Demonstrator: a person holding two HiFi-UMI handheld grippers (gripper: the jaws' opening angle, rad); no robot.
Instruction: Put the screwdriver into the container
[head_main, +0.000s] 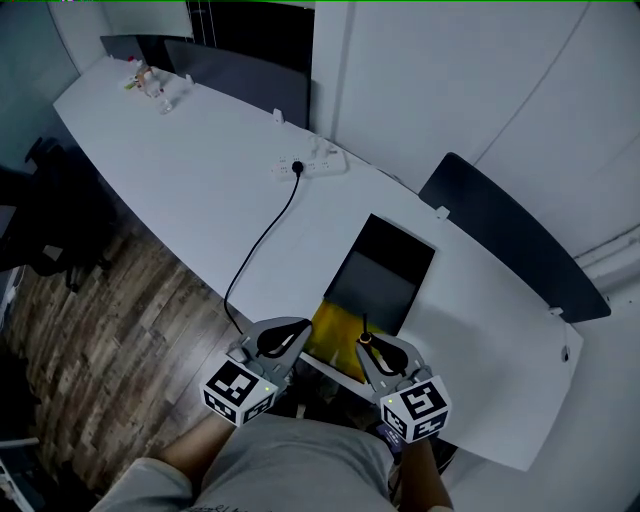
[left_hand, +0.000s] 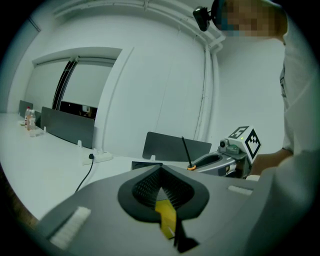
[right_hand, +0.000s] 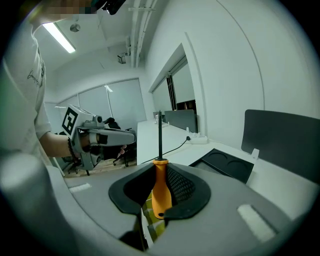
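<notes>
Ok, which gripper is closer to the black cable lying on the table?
Left. The left gripper is just right of the cable where it reaches the table edge; the right gripper, holding the screwdriver, is farther right.

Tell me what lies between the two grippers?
In the head view, a yellow container lies between the left gripper and the right gripper.

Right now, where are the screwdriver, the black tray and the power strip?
screwdriver (right_hand: 161, 192), right gripper view, on its orange handle.
black tray (head_main: 385, 262), head view, on its bare inside.
power strip (head_main: 325, 161), head view, on its white body, beside the black plug.
</notes>
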